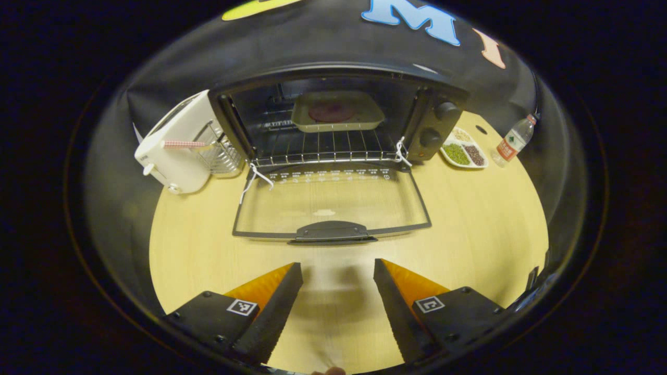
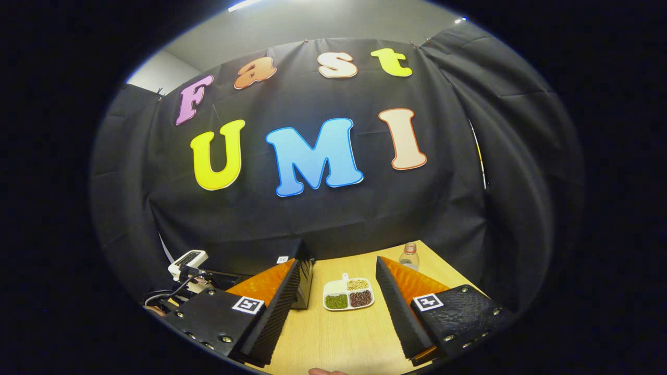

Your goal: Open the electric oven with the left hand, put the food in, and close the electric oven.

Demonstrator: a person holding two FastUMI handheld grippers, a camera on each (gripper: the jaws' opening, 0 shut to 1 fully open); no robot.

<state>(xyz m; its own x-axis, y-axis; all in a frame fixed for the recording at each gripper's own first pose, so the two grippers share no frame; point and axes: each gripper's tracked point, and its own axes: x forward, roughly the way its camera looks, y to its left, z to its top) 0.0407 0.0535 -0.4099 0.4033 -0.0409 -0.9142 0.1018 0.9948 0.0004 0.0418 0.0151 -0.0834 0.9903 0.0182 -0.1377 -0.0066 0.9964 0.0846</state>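
The electric oven point(image 1: 333, 125) is seen standing at the back of the surface point(image 1: 469, 229) with its glass door point(image 1: 331, 200) folded fully down and lying flat; a tray of food point(image 1: 336, 111) is seen resting on the wire rack point(image 1: 325, 146) inside the cavity, toward the rear. From this it is judged that opening and loading are done and that closing is what remains.

The left tool point(image 1: 337, 271) is held wide open and empty, just in front of the door handle point(image 1: 332, 232) but not touching it; the right tool point(image 2: 337, 284) is likewise spread wide with nothing between its fingers, raised and pointed toward the booth wall, with a divided dish of beans point(image 2: 348, 296) and a water bottle point(image 2: 409, 256) seen beyond it.

Several risks may be foreseen; if the handle is caught only at its lip, the door could slip and drop back with a bang; if the door is pushed up too hard, the light oven might be shoved backward or toward the white toaster point(image 1: 180, 143) close by its side; the white strings point(image 1: 255, 174) tied at the hinges could be pinched as the door is swung up; a rack left protruding would stop the door from being seated.
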